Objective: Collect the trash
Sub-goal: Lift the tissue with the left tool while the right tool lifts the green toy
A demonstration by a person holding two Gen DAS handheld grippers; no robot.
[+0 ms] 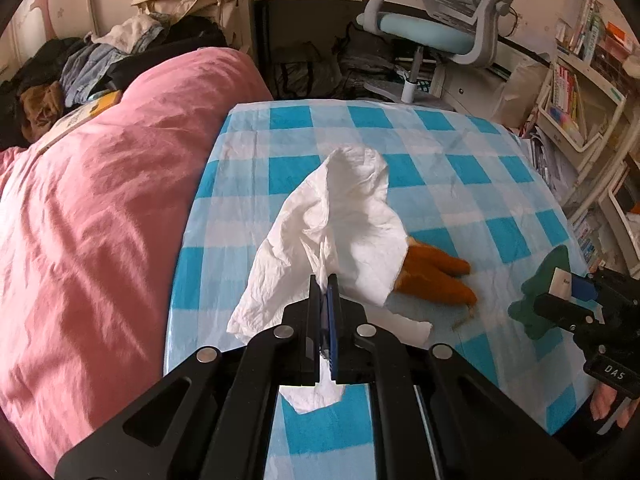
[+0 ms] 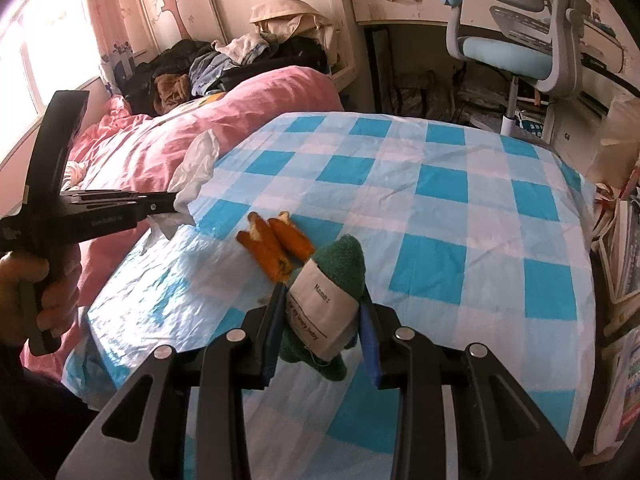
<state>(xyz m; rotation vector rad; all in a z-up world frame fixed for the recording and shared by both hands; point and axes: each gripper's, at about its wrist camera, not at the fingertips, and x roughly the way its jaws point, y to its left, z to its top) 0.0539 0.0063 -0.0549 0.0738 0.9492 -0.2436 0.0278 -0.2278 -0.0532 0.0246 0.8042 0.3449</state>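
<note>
Between our left gripper [image 1: 324,284] fingers, fully closed, hangs crumpled white tissue [image 1: 340,220]. Our right gripper [image 2: 322,312], partly open, clamps a fuzzy green toy [image 2: 340,260] with paper tag.

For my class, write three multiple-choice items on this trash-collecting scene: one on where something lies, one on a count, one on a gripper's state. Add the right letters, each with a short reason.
1. Where do the orange peel pieces lie?
A. On the pink duvet
B. On the checked tablecloth
C. On the blue chair

2. How many orange peel pieces show?
A. Two
B. Four
C. Six

3. What is the left gripper doing?
A. Hanging open over the table
B. Shut on a white tissue
C. Shut on a book

Answers: 1 B, they rest on the blue-and-white checks. 2 A, two lie side by side. 3 B, the tissue is pinched between its closed fingers.
</note>
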